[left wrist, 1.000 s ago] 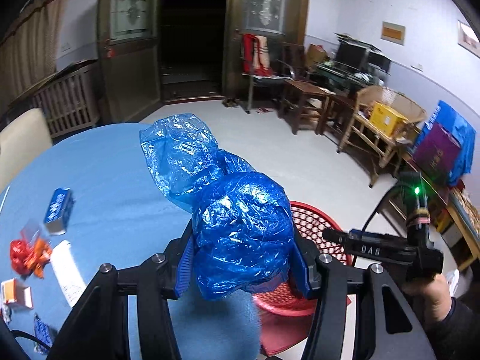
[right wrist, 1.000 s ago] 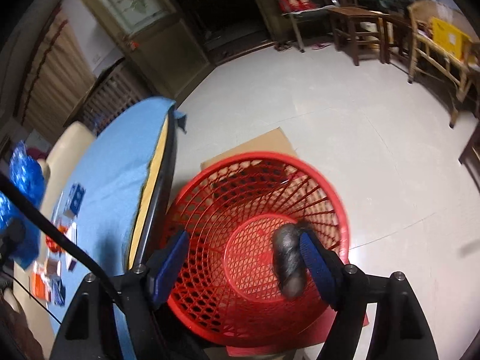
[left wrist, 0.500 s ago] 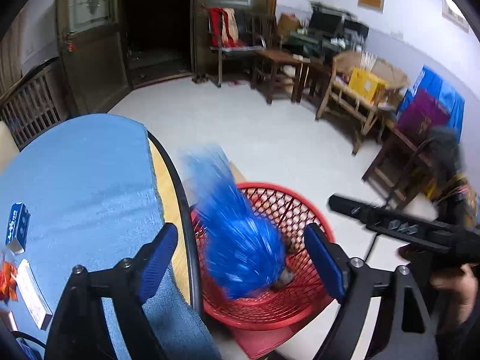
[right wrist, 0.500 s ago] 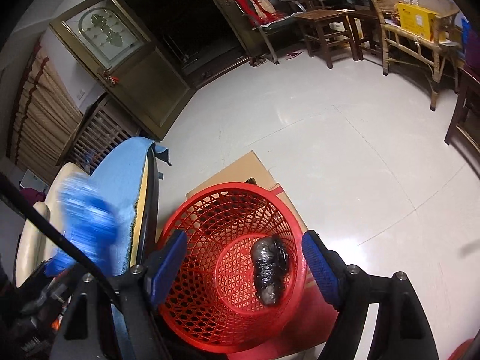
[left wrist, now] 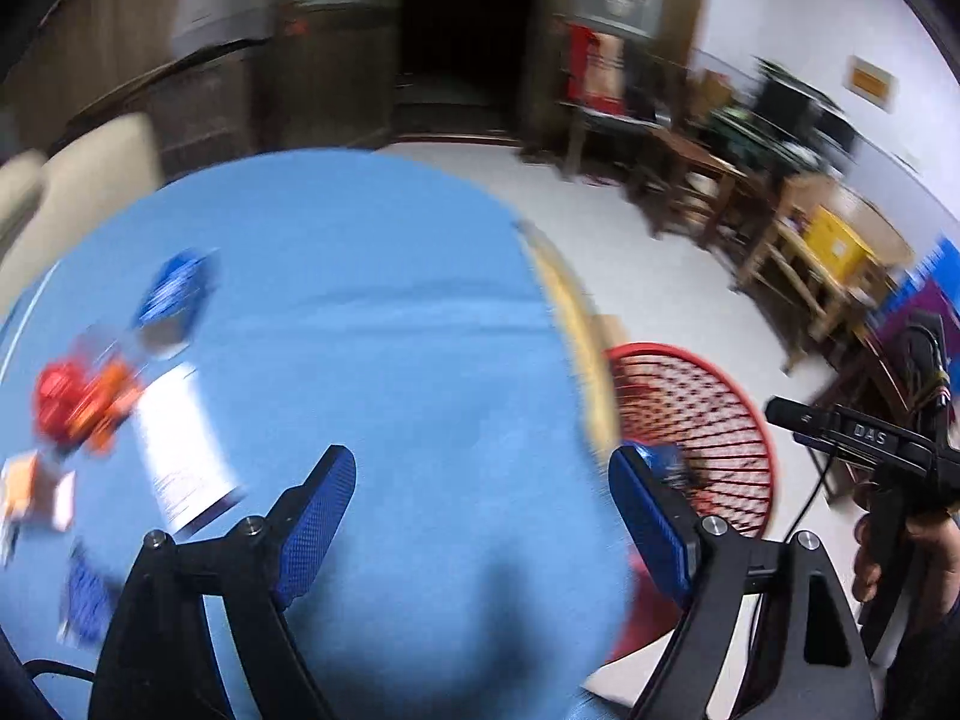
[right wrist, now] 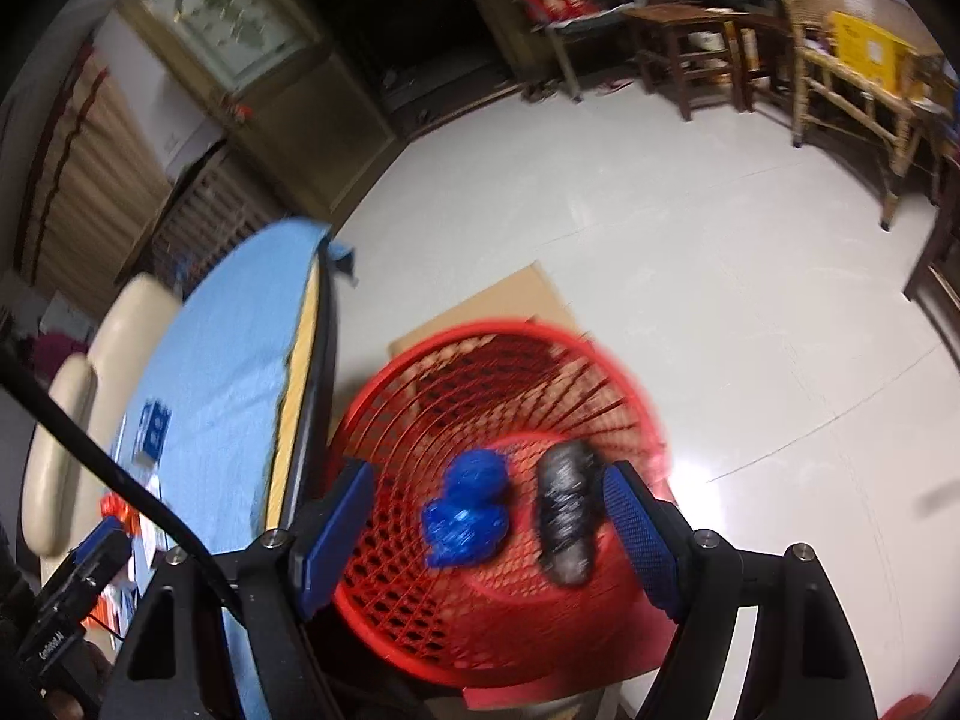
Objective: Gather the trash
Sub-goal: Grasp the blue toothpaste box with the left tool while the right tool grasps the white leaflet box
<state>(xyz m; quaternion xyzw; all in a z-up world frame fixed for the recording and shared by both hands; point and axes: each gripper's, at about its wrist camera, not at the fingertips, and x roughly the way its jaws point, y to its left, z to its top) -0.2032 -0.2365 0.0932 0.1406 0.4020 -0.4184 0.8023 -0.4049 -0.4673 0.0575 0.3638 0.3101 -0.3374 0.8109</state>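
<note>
A red mesh basket (right wrist: 606,372) stands on the floor beside the blue round table (left wrist: 372,312). A crumpled blue plastic bag (right wrist: 465,516) and a grey-black bag (right wrist: 567,516) lie in its bottom. My right gripper (right wrist: 489,510) is open and empty above the basket. My left gripper (left wrist: 480,498) is open and empty over the table's right part; the basket (left wrist: 744,402) shows at its right. Loose trash lies at the table's left: a red and orange wrapper (left wrist: 78,402), a blue packet (left wrist: 174,294), a white paper slip (left wrist: 180,450).
A cardboard sheet (right wrist: 480,312) lies under the basket. Wooden chairs and a stool (right wrist: 696,48) stand along the far wall, a yellow box (left wrist: 834,246) on a rack at the right. Cream chairs (right wrist: 102,360) stand at the table's far side.
My left gripper let go of the blue bag, which fell into the red basket. It then swung left, back over the table. The right gripper stayed open above the basket.
</note>
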